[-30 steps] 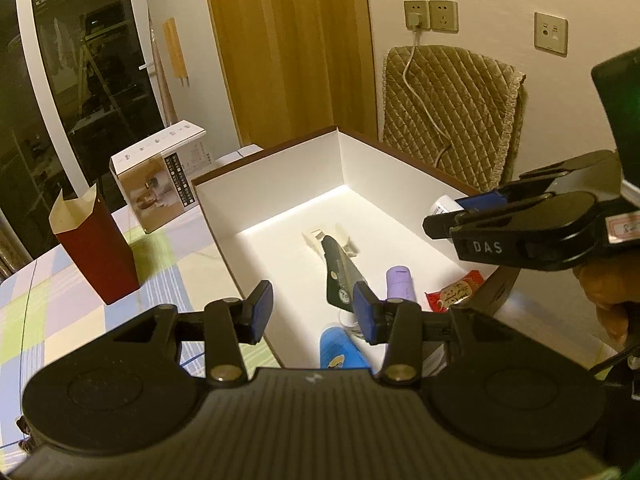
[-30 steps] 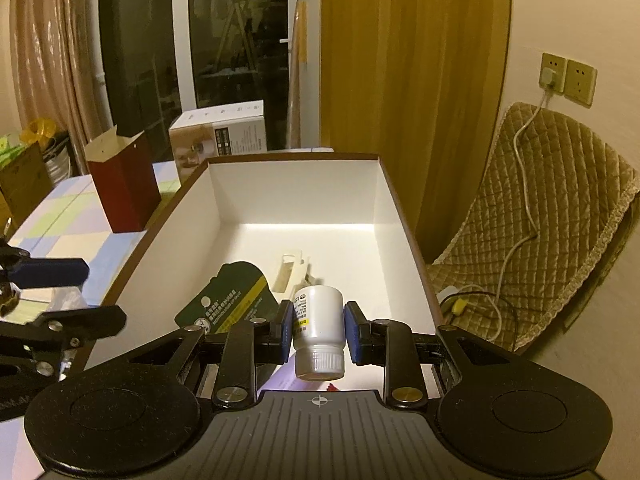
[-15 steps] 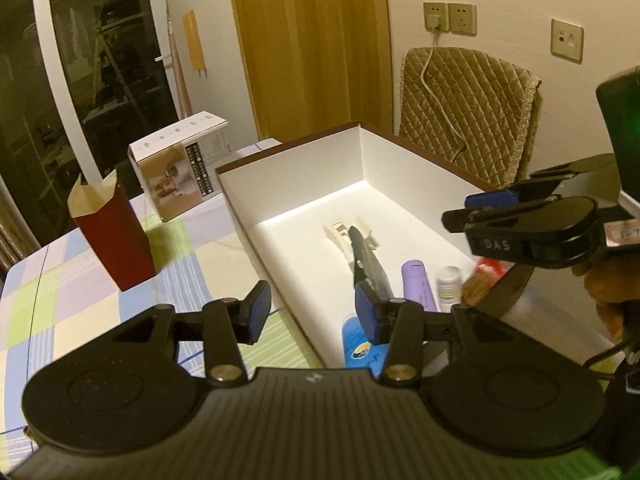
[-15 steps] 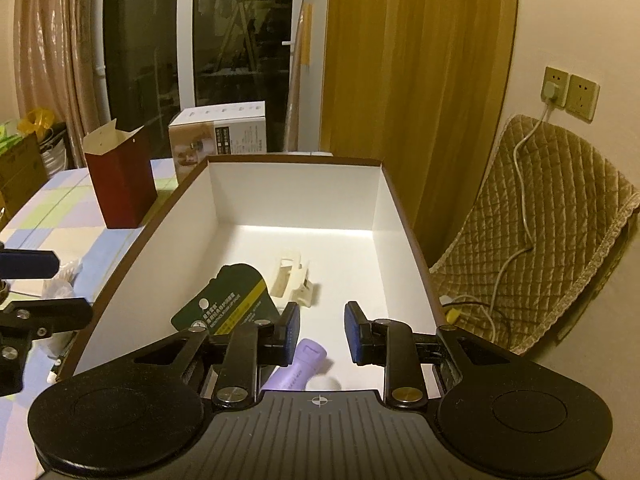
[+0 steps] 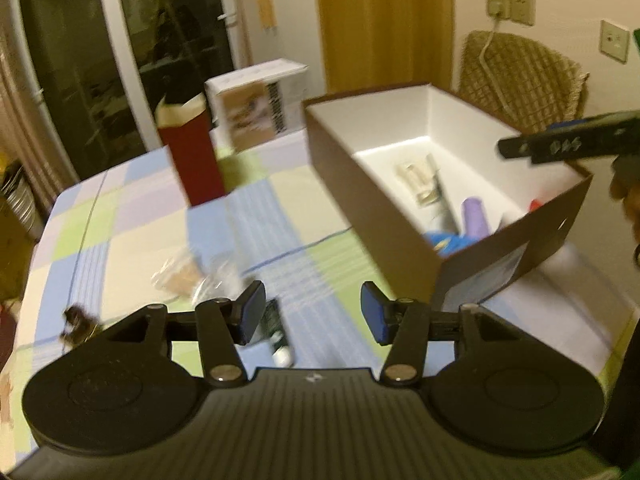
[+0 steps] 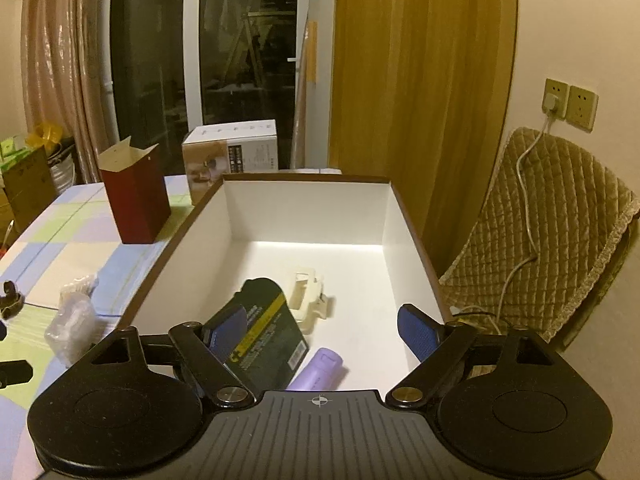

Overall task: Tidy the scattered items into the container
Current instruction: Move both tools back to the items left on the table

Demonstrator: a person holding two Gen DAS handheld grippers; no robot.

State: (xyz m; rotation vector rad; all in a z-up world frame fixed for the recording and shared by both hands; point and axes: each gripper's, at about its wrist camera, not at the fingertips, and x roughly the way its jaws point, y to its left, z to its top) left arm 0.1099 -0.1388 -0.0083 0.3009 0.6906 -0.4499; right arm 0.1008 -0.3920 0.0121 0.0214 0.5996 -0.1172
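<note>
The brown box [image 6: 304,208] with a white inside holds a dark green card pack [image 6: 264,328], a cream clip [image 6: 308,296] and a purple tube [image 6: 320,368]. My right gripper [image 6: 320,334] hangs over the box's near end, its jaws opening wide with nothing between them. My left gripper [image 5: 313,314] is over the checked tablecloth left of the box [image 5: 360,184], jaws opening and empty. Just below its left pad lies a small dark tube with a white cap [image 5: 277,336]. Crumpled clear plastic bags [image 5: 192,276] lie a little farther out. The picture is blurred.
A red open carton [image 6: 136,196] and a white product box [image 6: 232,152] stand at the table's far side. A chair with a quilted cover [image 6: 552,216] is right of the box. A small dark object [image 5: 78,320] lies near the table's left edge.
My right gripper let go of the white bottle, which dropped out of sight, and spread its jaws wide. My left gripper swung left from the box to over the tablecloth and opened a little.
</note>
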